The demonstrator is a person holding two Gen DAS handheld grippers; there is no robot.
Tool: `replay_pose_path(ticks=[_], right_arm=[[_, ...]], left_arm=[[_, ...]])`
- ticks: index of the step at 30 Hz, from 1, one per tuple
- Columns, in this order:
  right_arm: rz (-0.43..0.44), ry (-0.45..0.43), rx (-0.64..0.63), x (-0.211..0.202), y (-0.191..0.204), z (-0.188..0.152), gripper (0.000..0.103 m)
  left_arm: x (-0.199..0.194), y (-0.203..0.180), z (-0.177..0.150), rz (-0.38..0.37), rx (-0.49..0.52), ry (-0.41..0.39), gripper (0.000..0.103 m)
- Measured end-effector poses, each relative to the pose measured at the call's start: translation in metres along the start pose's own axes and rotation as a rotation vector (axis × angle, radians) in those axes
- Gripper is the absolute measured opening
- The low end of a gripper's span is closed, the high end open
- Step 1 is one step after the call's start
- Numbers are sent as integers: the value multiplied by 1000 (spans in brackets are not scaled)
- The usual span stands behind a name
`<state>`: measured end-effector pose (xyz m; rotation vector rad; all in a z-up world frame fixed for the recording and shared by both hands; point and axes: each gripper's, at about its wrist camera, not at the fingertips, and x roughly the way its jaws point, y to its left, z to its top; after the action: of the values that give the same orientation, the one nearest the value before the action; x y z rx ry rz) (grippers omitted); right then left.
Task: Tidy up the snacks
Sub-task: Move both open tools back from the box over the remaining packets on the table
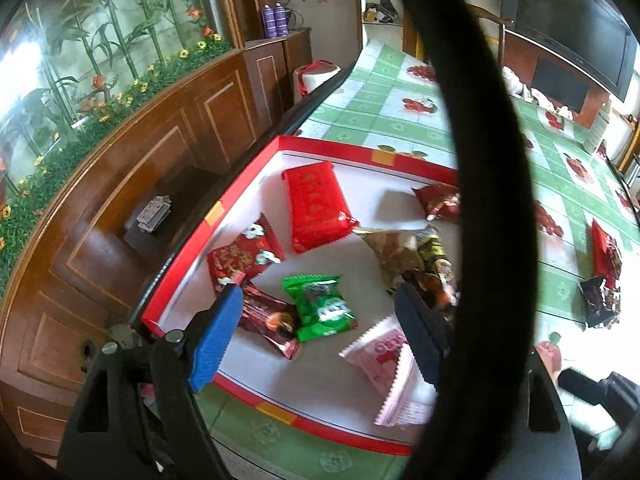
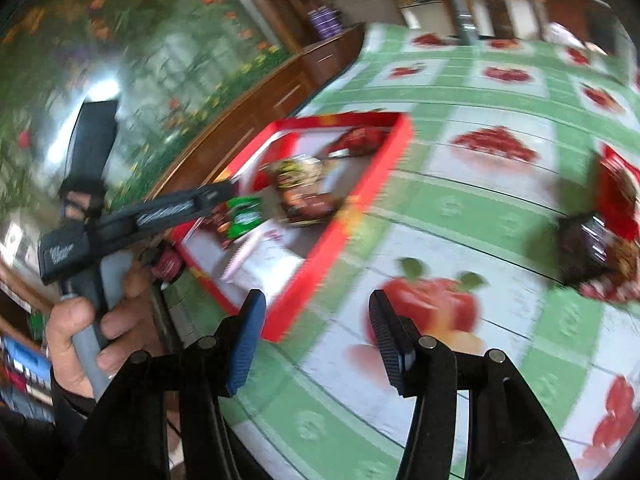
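- left gripper: jaws spread wide, holding nothing, poised over the near half of the red box.
- right gripper: jaws apart, nothing between them, above the green checked tablecloth just beside the box's near corner; this view is blurred.
- red box, white floor, on the table's left edge: holds a large red packet, a red flowered packet, a green packet, a dark red packet touching the green one, a pink packet, and a brown-and-yellow heap.
- loose on the cloth, well apart from the box: a red packet and a dark packet.
- black strap crosses the left view.
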<state>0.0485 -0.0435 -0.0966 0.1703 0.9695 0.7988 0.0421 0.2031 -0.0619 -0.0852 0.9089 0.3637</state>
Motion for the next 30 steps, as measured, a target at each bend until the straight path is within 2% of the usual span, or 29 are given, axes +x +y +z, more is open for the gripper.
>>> replay_pose_path(ticks=[4,7,10,11,12,13,15,18,20,24,27,30], right_arm=[[-42,-103,79,-35,-33,-8,53],[-120,-215,143,-79,-67,-17,55],[-216,-290,178,-114,-93,-22,61],[-230,-321,180,-128,-101,-24,68],[-275,-355,188,-141,-111,-26,73],[-367,-394,192,-153,-121,-27,74],[-497,-435,189,-164,-139,-27,74],[-637,-462,223,-174,-171,-30,74],[-709,-448,266,-177,-193,-33,74],[-717,-485,345,-191,-204,-48,74],[-750,-508,316,-194,-188,-55,74],[-724,-503,316,-197,-181,-65,74]], left_arm=[[-9,-12,-5,-22,20,-11,79],[-11,-26,-8,-41,52,-7,79],[-13,-47,-12,-62,87,-2,79],[-14,-51,-13,-69,94,0,79],[-15,-59,-14,-84,105,3,79],[-16,-65,-15,-94,113,5,79],[-21,-82,-17,-116,140,8,79],[-32,-103,-21,-140,184,-5,79],[-38,-113,-22,-158,205,-9,79],[-46,-134,-24,-172,245,-19,79],[-50,-147,-23,-188,265,-19,79],[-52,-154,-22,-200,281,-23,79]])
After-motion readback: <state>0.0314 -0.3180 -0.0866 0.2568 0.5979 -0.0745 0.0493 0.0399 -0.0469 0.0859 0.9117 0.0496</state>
